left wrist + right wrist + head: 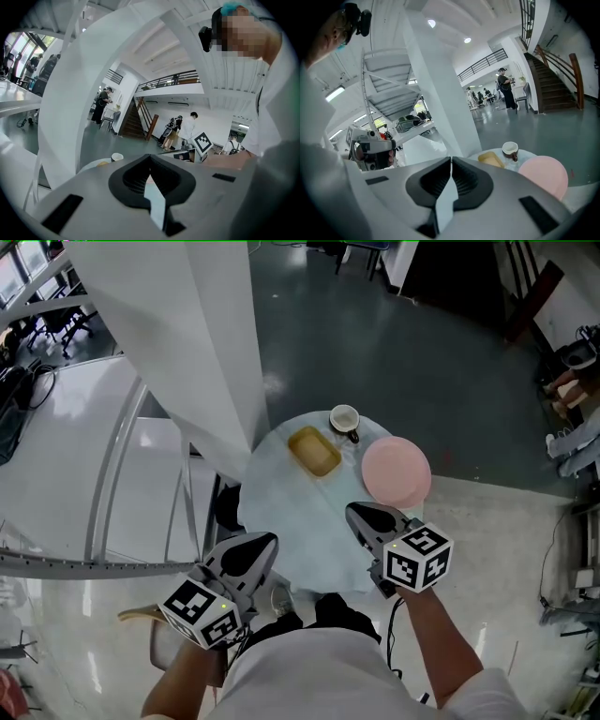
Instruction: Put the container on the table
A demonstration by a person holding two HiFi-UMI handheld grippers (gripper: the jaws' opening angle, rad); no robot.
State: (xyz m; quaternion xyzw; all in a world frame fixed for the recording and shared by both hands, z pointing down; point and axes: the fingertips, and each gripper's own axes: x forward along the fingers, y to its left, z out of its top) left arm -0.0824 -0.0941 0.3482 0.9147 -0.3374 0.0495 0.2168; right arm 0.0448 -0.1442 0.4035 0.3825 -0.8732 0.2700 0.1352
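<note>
A shallow yellow rectangular container point(314, 451) lies on the far half of a small round pale table point(291, 521); it also shows in the right gripper view point(491, 159). My left gripper point(265, 543) hovers at the table's near left edge, jaws shut and empty. My right gripper point(356, 513) is over the near right part of the table, just short of a pink plate point(397, 472), and is also shut on nothing. In their own views the left gripper point(150, 157) and the right gripper point(451, 160) both show closed jaws.
A white cup point(345, 418) with dark contents stands at the table's far edge, beside the container. A broad white pillar point(202, 343) rises left of the table. Chairs sit under the table's near edge. Dark floor lies beyond; people stand far off.
</note>
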